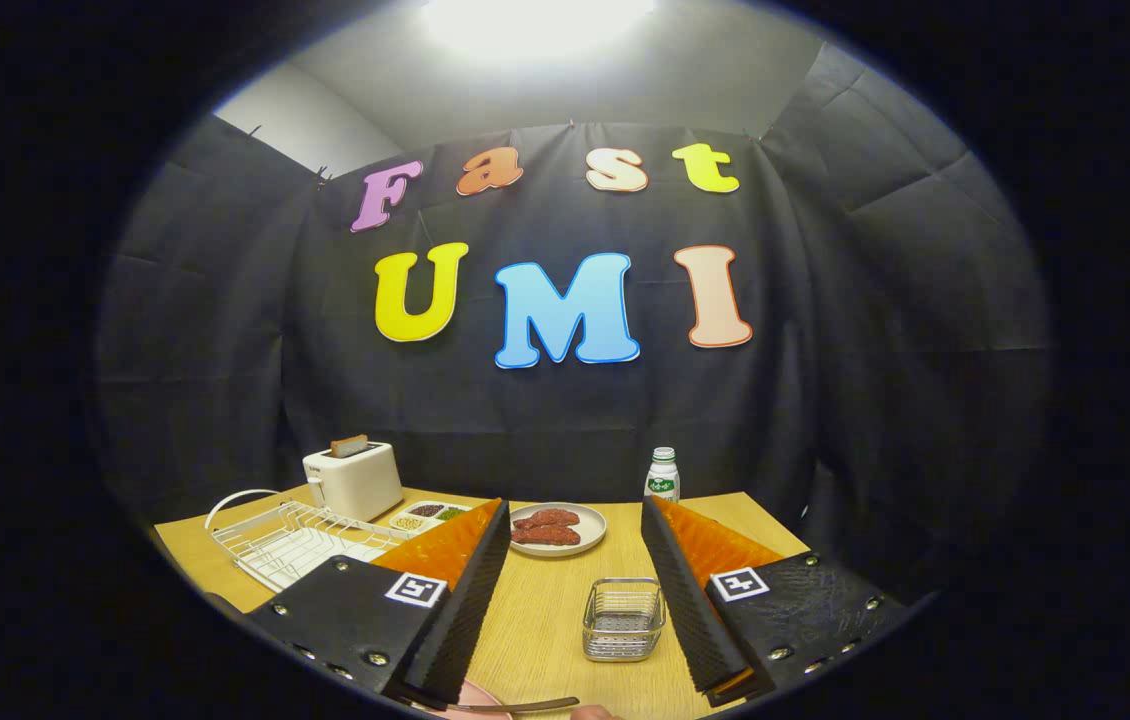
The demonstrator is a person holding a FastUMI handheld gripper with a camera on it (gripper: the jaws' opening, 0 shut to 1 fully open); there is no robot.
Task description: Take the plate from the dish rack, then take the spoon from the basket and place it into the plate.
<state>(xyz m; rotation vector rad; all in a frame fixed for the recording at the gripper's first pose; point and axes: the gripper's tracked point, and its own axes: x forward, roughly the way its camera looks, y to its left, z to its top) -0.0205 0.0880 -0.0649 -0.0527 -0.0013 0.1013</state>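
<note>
My gripper (573, 508) is held above the wooden table (545, 610), open, with nothing between its fingers. A white wire dish rack (285, 538) stands to the left, partly behind the left finger, and I see no plate in it. A small metal mesh basket (623, 620) sits on the table between the fingers, close to the right one; it looks empty. Close under the base of the left finger shows the rim of a pink plate (477, 697). A thin spoon handle (525, 706) lies across that rim.
A white toaster (353, 480) with a slice of bread stands at the back left. Beside it is a small tray of compartments (425, 515). A plate of meat (557, 528) sits beyond the fingertips. A small bottle (662, 475) stands behind the right finger.
</note>
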